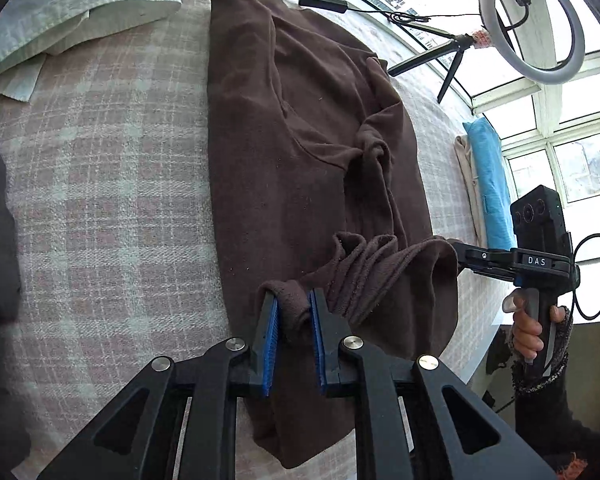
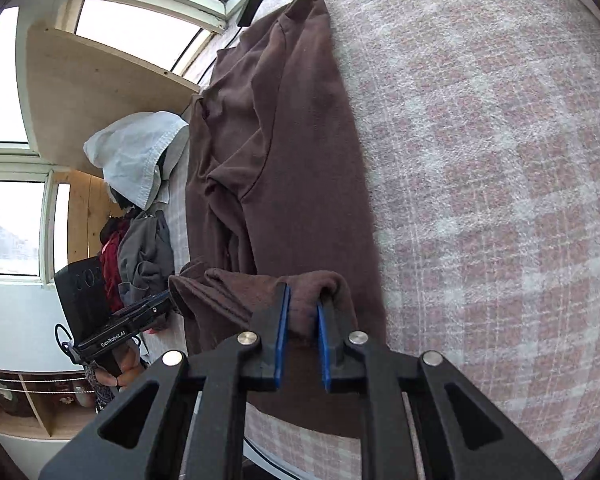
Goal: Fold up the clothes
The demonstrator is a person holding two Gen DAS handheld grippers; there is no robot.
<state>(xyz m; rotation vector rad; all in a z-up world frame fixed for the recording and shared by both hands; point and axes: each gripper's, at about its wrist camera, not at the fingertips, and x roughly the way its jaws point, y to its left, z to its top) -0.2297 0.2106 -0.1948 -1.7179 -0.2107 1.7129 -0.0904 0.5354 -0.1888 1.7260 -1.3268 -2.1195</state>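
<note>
A dark brown long-sleeved top [image 1: 284,140] lies lengthwise on the pink checked cover [image 1: 100,200], its sleeves bunched over its middle. My left gripper [image 1: 294,304] is shut on one corner of its near hem, with cloth pinched between the blue pads. The hem is lifted and hangs in folds across to my right gripper [image 1: 458,256], seen at the right edge held by a hand. In the right wrist view my right gripper [image 2: 303,300] is shut on the other hem corner of the brown top [image 2: 280,152], and the left gripper [image 2: 160,300] shows at the left.
A pale blue shirt [image 1: 72,4] lies at the far left of the bed, with grey clothes [image 2: 144,252] piled near it. A ring light on a tripod [image 1: 532,28] and a black cable box [image 1: 324,3] stand at the window side. A blue cloth [image 1: 490,176] hangs beyond the bed edge.
</note>
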